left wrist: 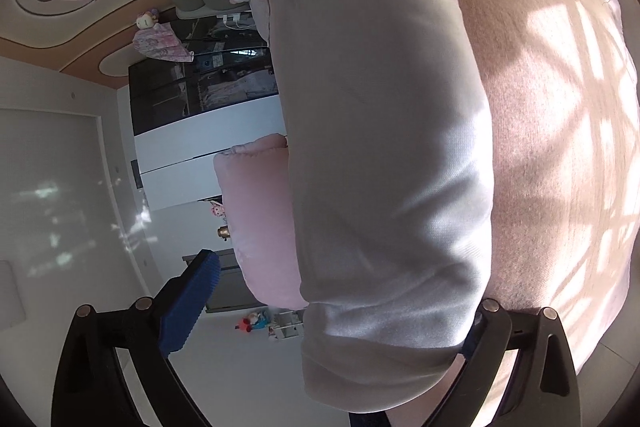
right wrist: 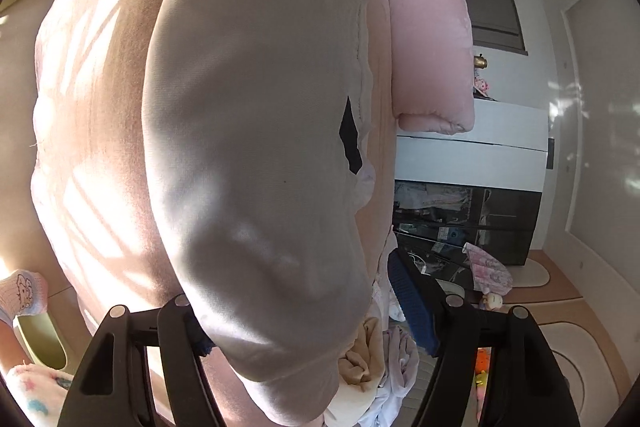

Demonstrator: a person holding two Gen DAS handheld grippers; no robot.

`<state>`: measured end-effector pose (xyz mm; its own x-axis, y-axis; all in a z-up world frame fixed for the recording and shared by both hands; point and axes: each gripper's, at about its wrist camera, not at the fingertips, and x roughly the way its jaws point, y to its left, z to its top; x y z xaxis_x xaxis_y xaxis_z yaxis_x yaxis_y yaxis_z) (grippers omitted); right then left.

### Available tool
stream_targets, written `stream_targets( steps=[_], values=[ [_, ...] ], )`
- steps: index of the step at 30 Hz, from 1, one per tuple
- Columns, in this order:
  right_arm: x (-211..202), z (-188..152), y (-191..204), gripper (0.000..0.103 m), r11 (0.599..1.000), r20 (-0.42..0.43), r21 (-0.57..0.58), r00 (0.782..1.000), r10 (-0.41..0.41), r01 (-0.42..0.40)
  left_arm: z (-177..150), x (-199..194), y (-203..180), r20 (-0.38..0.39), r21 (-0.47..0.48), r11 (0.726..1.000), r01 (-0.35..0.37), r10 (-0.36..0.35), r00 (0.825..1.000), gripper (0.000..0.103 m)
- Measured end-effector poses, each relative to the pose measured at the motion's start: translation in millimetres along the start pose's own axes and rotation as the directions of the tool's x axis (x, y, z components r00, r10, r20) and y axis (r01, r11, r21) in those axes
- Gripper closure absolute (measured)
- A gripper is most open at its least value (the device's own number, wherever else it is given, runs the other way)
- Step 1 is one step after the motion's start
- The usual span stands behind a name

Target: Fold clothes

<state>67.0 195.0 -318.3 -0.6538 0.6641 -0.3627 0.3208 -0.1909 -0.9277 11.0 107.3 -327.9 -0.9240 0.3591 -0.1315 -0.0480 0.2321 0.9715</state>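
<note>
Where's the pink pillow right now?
The pink pillow sits upper right in the right wrist view, beside the grey garment on the bed, in front of the white cabinet.

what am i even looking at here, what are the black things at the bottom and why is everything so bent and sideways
These are two views from fisheye cameras mounted on hand-held grippers, one in each of a person's hands; the lens bends everything. The black prongs with blue pads are the fingers. The left hand-held gripper and the right hand-held gripper both stand open, with a pale grey garment lying between the fingers, spread over a pinkish bed cover. Neither clearly pinches it. A pink pillow lies beyond it, and a pile of other clothes shows in the right view.
</note>
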Motion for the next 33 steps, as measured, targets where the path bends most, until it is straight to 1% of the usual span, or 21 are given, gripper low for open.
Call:
stream_targets(
  steps=[1,2,3,4,5,6,7,8,9,11,13,15,18,19,21,23,25,27,28,30,33],
  values=[
    [0,-1,1,0.059,1.000,0.004,0.012,1.000,0.028,-0.028,-1,1,2,0.000,-0.011,1.000,0.018,-0.018,1.000,0.005],
    [0,-3,3,0.062,0.999,0.009,0.024,0.999,0.047,-0.047,-3,3,5,-0.002,-0.032,0.998,0.058,-0.058,0.998,0.007],
    [-1,-4,5,0.063,0.999,0.016,0.032,0.999,0.040,-0.040,-5,4,8,-0.002,-0.054,0.991,0.121,-0.121,0.993,0.018],
    [-1,-4,6,0.065,0.999,0.018,0.027,0.999,0.034,-0.034,-7,5,11,0.000,-0.076,0.980,0.183,-0.184,0.983,0.029],
    [-2,-5,8,0.066,0.999,0.019,0.023,0.999,0.027,-0.028,-9,5,12,0.004,-0.093,0.969,0.231,-0.232,0.973,0.056],
    [-2,-5,10,0.067,1.000,0.020,0.019,1.000,0.022,-0.022,-10,2,8,0.012,-0.098,0.963,0.251,-0.251,0.968,0.068],
    [-2,-4,10,0.067,1.000,0.015,0.013,1.000,0.020,-0.020,-11,-2,2,0.022,-0.092,0.964,0.251,-0.250,0.968,0.069],
    [-2,-4,11,0.067,1.000,0.012,0.008,1.000,0.017,-0.018,-11,-6,-5,0.034,-0.060,0.974,0.220,-0.218,0.975,0.075],
    [-2,-4,12,0.067,1.000,0.011,0.004,1.000,0.012,-0.012,-11,-9,-10,0.043,-0.038,0.976,0.212,-0.211,0.977,0.081],
    [-3,-4,14,0.067,1.000,0.014,-0.002,1.000,0.004,-0.004,-12,-10,-8,0.046,-0.052,0.972,0.228,-0.225,0.973,0.081],
    [-3,-5,13,0.067,1.000,0.020,0.002,1.000,0.005,-0.006,-14,-6,7,0.041,-0.142,0.940,0.311,-0.308,0.951,0.081],
    [-3,-8,8,0.067,0.999,0.030,0.034,0.999,0.032,-0.033,-18,0,22,0.052,-0.238,0.883,0.405,-0.405,0.913,0.081],
    [0,-14,-6,0.068,0.986,0.048,0.111,0.992,0.120,-0.125,-24,10,39,0.083,-0.313,0.795,0.520,-0.523,0.848,0.081],
    [1,-16,-11,0.068,0.977,0.056,0.136,0.986,0.155,-0.161,-25,14,44,0.088,-0.325,0.765,0.556,-0.561,0.823,0.081],
    [5,-19,-22,0.068,0.956,0.067,0.169,0.970,0.233,-0.241,-26,23,53,0.093,-0.343,0.699,0.628,-0.640,0.763,0.081],
    [8,-21,-31,0.068,0.935,0.082,0.170,0.950,0.301,-0.310,-27,33,62,0.107,-0.370,0.618,0.693,-0.713,0.693,0.081],
    [12,-24,-39,0.068,0.914,0.102,0.154,0.926,0.364,-0.376,-31,45,72,0.132,-0.410,0.522,0.748,-0.777,0.615,0.080],
    [17,-28,-48,0.068,0.881,0.125,0.152,0.893,0.432,-0.448,-34,57,81,0.160,-0.452,0.412,0.792,-0.835,0.526,0.078],
    [24,-31,-54,0.067,0.848,0.141,0.190,0.869,0.475,-0.494,-36,63,85,0.176,-0.471,0.352,0.809,-0.861,0.477,0.078],
    [37,-38,-68,0.067,0.771,0.178,0.260,0.813,0.554,-0.582,-40,76,94,0.210,-0.513,0.226,0.828,-0.903,0.376,0.076],
    [57,-48,-89,0.066,0.627,0.246,0.354,0.716,0.654,-0.694,-48,98,104,0.270,-0.571,0.034,0.820,-0.936,0.227,0.075]
  ],
)
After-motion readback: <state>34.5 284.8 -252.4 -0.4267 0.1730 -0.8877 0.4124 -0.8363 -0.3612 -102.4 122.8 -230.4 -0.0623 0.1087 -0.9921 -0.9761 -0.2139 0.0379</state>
